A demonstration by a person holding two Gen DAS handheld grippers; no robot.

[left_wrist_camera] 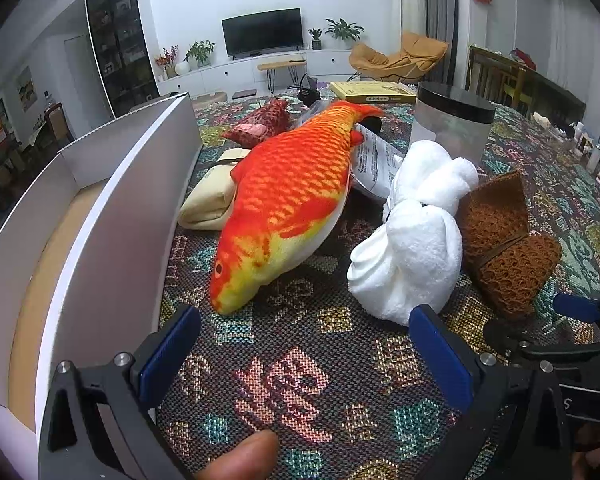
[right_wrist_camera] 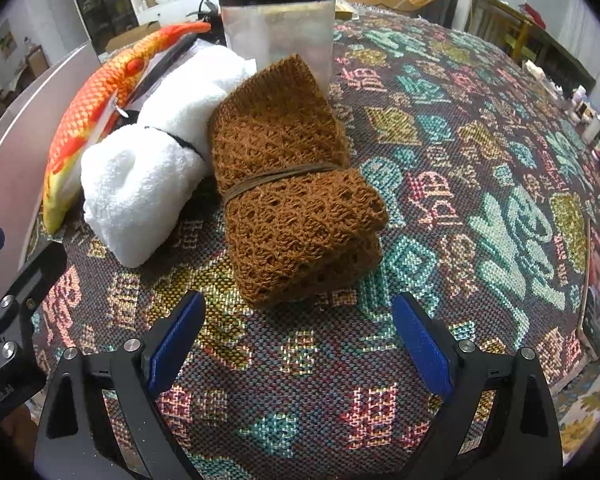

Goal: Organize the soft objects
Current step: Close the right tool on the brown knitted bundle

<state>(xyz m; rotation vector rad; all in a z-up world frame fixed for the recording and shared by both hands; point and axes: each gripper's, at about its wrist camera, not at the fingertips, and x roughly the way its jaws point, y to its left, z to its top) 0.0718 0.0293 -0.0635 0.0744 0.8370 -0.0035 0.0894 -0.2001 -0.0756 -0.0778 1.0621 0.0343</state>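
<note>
An orange plush fish [left_wrist_camera: 288,200] lies on the patterned tablecloth, head toward me, beside a white box [left_wrist_camera: 112,200]. My left gripper [left_wrist_camera: 306,320] stands open just short of its head, nothing between the fingers. A white towel bundle [left_wrist_camera: 416,232] tied with a black band sits to its right, then a brown knit bundle [left_wrist_camera: 504,248]. In the right wrist view the brown knit bundle [right_wrist_camera: 296,200], bound by a rubber band, lies just ahead of my open right gripper [right_wrist_camera: 298,312]. The white towel [right_wrist_camera: 156,160] and the fish [right_wrist_camera: 96,108] lie left of it.
Behind the fish are a cream cloth pouch [left_wrist_camera: 212,196], a dark red plush [left_wrist_camera: 260,124], a printed plastic packet [left_wrist_camera: 376,164] and a yellow book [left_wrist_camera: 372,92]. A clear canister with a black lid [right_wrist_camera: 278,24] stands behind the bundles. Small bottles [right_wrist_camera: 596,128] line the table's right edge.
</note>
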